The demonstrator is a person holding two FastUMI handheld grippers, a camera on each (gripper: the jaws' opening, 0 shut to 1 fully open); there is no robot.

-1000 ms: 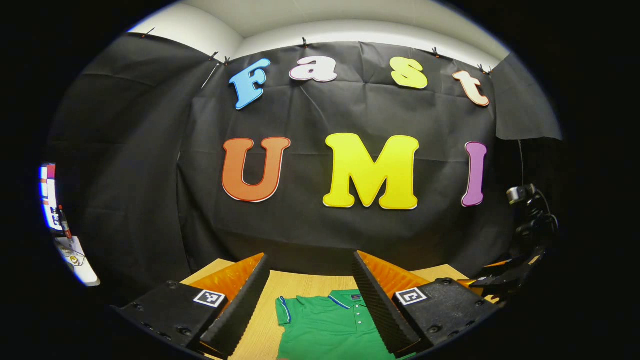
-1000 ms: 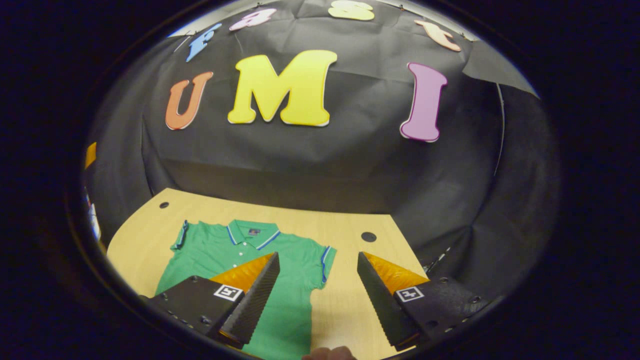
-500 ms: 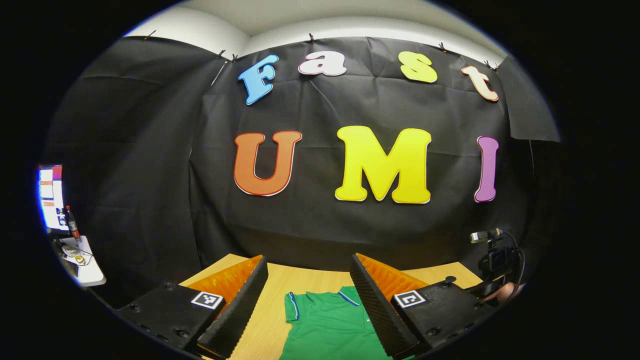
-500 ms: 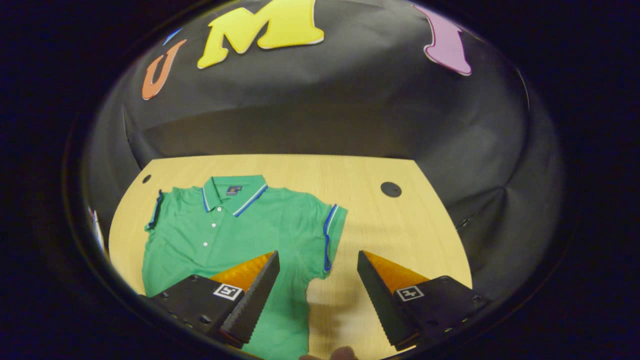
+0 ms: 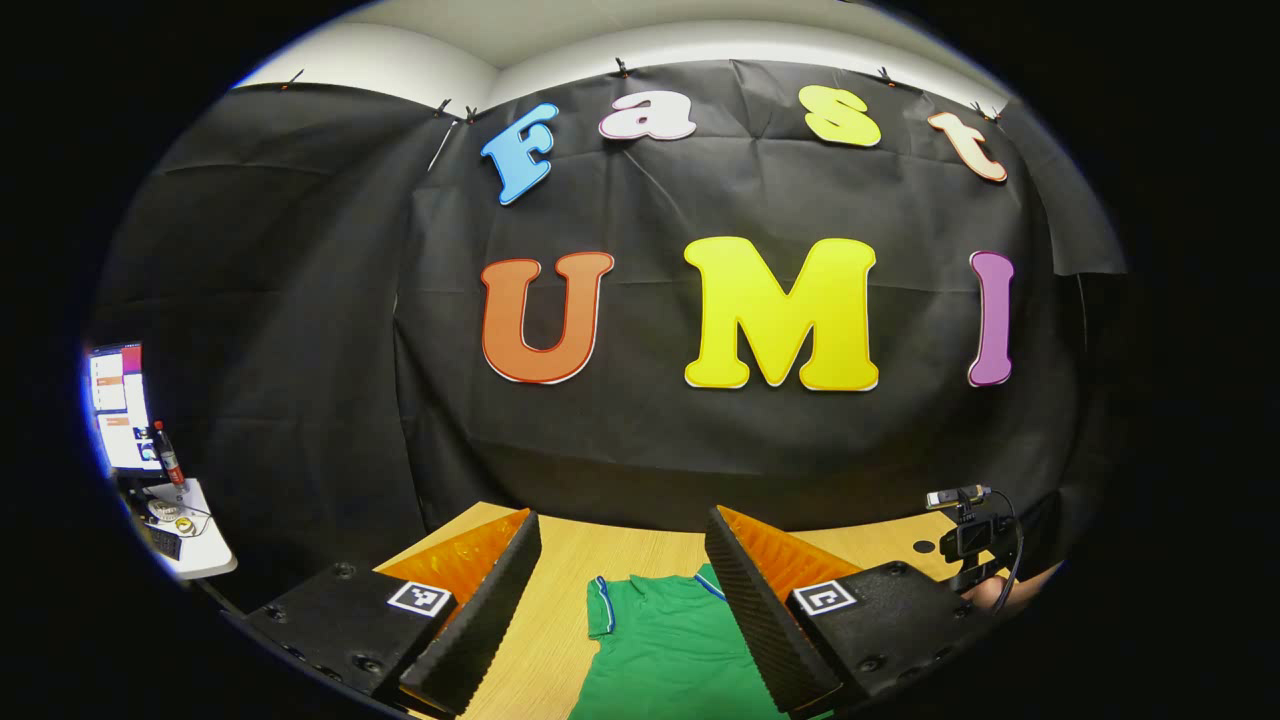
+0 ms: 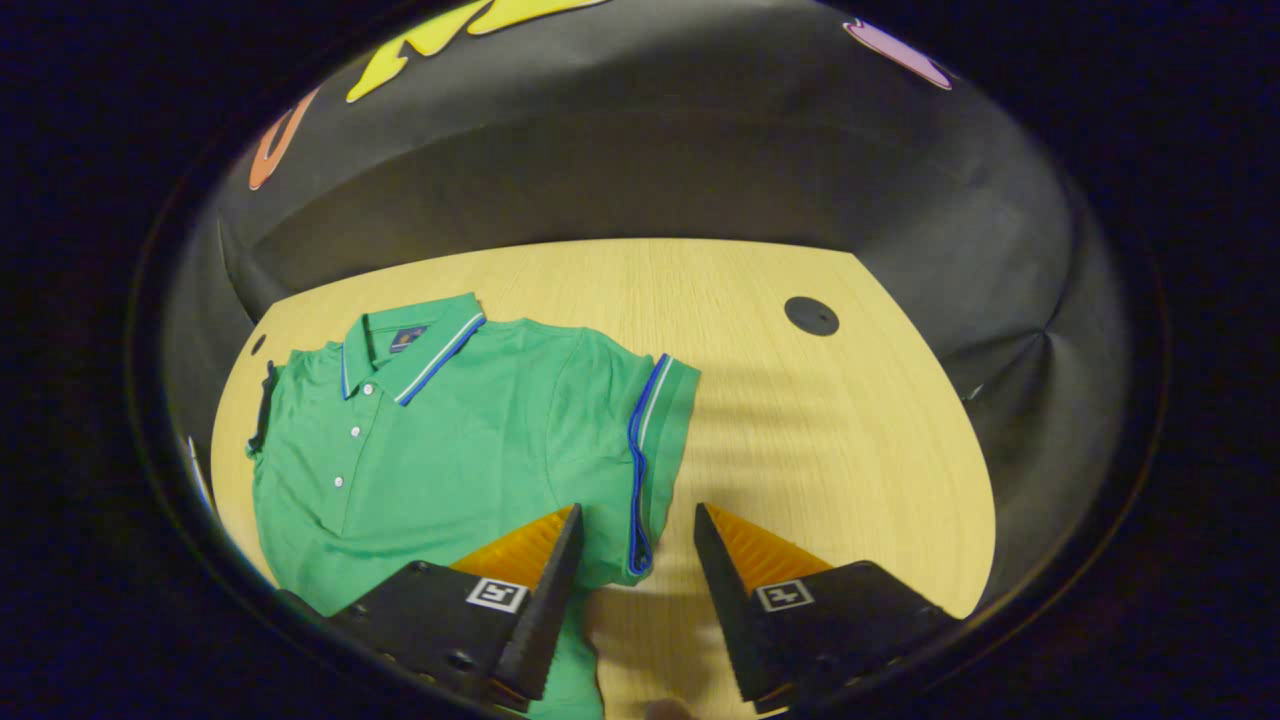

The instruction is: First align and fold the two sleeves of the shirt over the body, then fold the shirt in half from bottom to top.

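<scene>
A green polo shirt (image 6: pixel 450 430) with blue-and-white trim lies flat, front up, on the wooden table (image 6: pixel 820 440). Its collar (image 6: pixel 410 345) points toward the back wall. My right gripper (image 6: pixel 637 510) is open and low over the table. Its fingers stand either side of the lower corner of the shirt's near sleeve (image 6: pixel 655 440), and I cannot tell whether they touch the cloth. My left gripper (image 5: pixel 622 515) is open and held higher, looking level at the wall. The shirt (image 5: pixel 665 650) and its other sleeve (image 5: pixel 600 605) lie beneath and between its fingers.
A round black grommet (image 6: pixel 811 315) sits in the table right of the shirt, and a smaller hole (image 6: pixel 258 345) at the left edge. A side desk with a lit monitor (image 5: pixel 120 405) stands far left. A hand (image 5: pixel 1005 592) under a small camera (image 5: pixel 965 535) shows at the right.
The right gripper has tipped down and closed in on the shirt's sleeve corner, and its jaws have narrowed a little. The left gripper view has shifted slightly, so the shirt sits farther right.
</scene>
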